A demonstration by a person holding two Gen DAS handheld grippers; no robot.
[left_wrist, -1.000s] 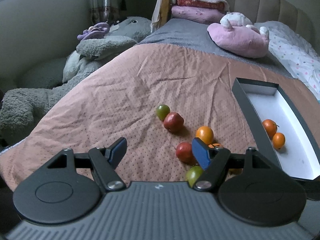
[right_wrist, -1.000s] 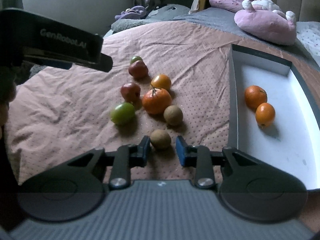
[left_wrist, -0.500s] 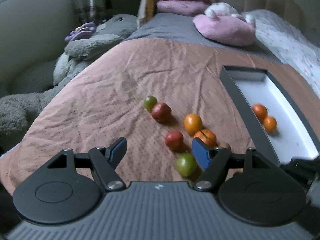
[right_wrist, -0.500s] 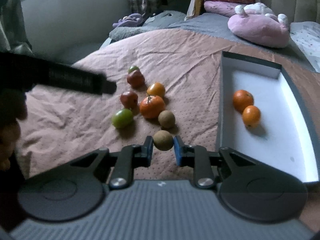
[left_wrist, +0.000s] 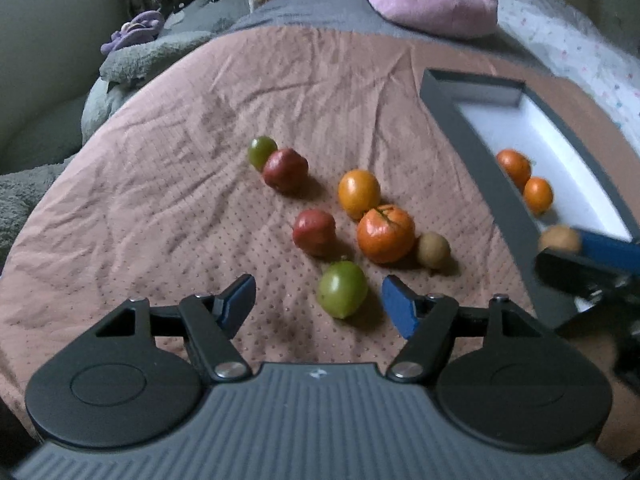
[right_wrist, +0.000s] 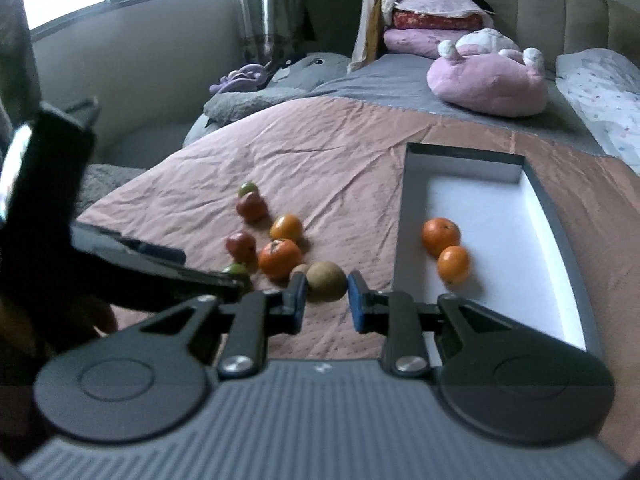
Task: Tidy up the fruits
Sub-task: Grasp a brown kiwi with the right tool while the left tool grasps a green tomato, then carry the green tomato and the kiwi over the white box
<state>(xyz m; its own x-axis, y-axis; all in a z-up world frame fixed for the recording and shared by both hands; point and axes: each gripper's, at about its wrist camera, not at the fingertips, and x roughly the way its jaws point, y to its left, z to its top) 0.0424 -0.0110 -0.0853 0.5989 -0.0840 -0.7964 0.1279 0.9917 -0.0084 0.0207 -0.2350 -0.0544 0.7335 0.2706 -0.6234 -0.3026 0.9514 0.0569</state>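
Observation:
My right gripper (right_wrist: 326, 282) is shut on a brown round fruit (right_wrist: 326, 280) and holds it above the pink blanket, just left of the dark box (right_wrist: 400, 220). Two oranges (right_wrist: 441, 236) lie on the box's white floor. My left gripper (left_wrist: 317, 286) hangs low over a green fruit (left_wrist: 342, 289). The fruit sits between the closing jaws, nearer the right pad, and neither pad presses on it. Behind it lie a tangerine (left_wrist: 385, 233), a yellow-orange fruit (left_wrist: 359, 193), two red fruits (left_wrist: 314, 232), a small green one (left_wrist: 262, 151) and another brown one (left_wrist: 433, 250).
A pink plush toy (right_wrist: 488, 76) and stacked pillows (right_wrist: 432, 20) sit at the head of the bed. A grey plush (left_wrist: 160, 52) lies along the left edge of the blanket. The left gripper's body (right_wrist: 160, 264) crosses the right wrist view at the left.
My right gripper shut on the brown fruit and lifted it off the blanket. My left gripper sank and moved forward until the green fruit lay between its jaws, which have narrowed.

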